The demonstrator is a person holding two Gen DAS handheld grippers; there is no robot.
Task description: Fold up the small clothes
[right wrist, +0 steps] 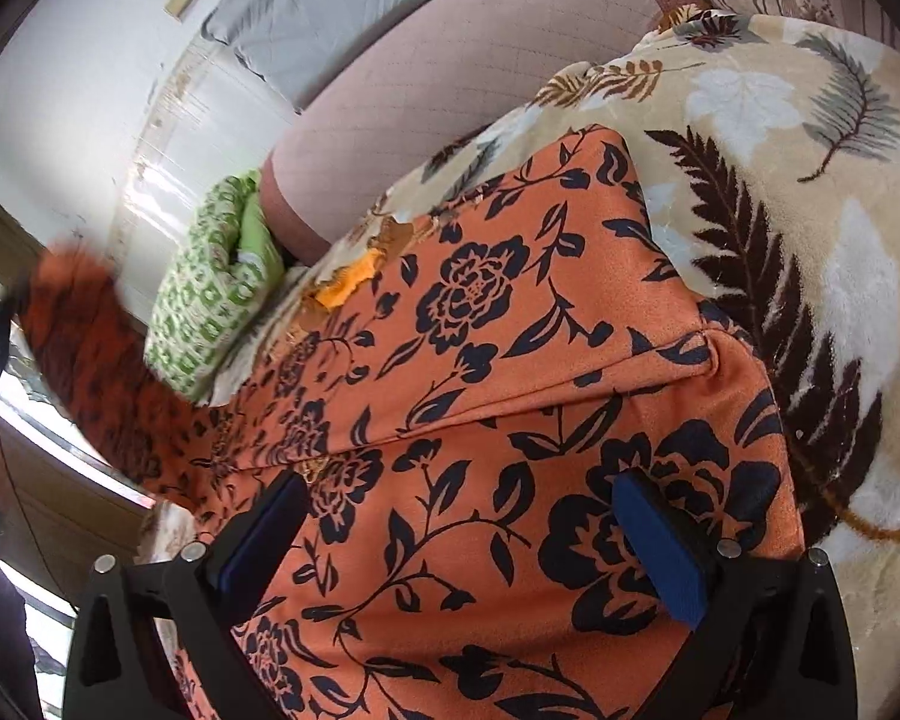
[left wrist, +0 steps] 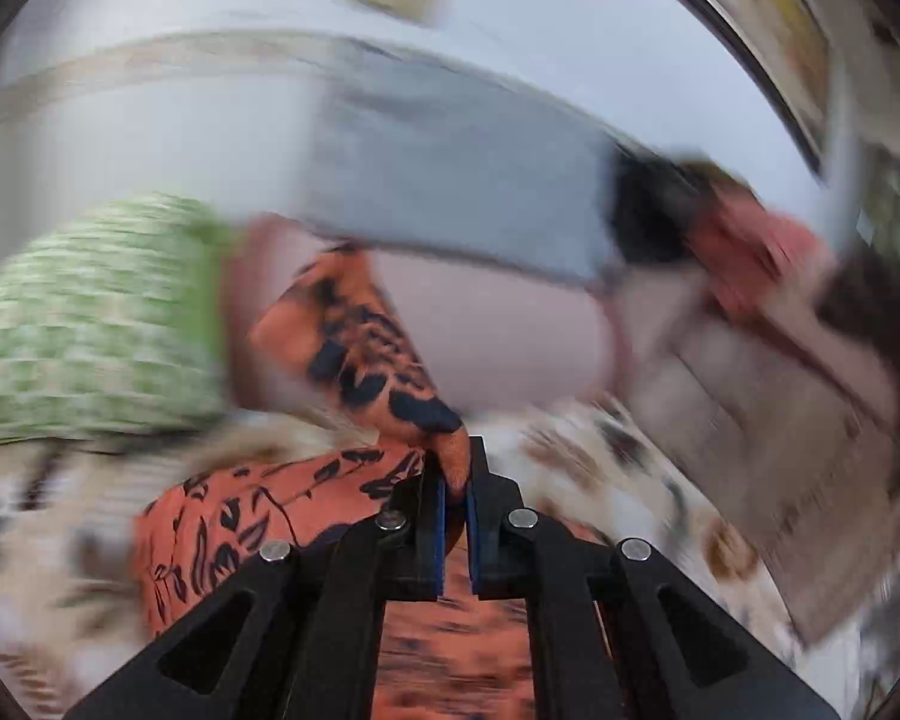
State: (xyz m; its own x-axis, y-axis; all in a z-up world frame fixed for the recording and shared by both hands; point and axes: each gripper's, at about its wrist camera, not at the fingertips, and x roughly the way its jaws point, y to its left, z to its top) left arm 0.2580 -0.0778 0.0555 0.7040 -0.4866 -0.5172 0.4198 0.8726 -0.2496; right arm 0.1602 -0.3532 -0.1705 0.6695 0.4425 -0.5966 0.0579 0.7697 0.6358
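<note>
A bed fills most of the right wrist view, covered by a beige fleece blanket (right wrist: 768, 138) printed with brown, grey and white feather leaves. Past it lies a pale pink quilted cover (right wrist: 450, 54), and on that a grey pillow (right wrist: 330, 6). A green-and-white patterned cushion (right wrist: 210, 294) sits at the bed's edge. Behind stands a white wall (right wrist: 60, 78) with scuffed, peeling patches and 2 small tan plates. Daylight comes in brightly at the left. The left wrist view is motion-blurred.

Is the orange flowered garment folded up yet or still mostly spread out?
Mostly spread. The orange flowered garment lies flat across the leaf-print blanket, with one crease. The left gripper, jaws shut, lifts one corner; the right gripper is open above it.
</note>
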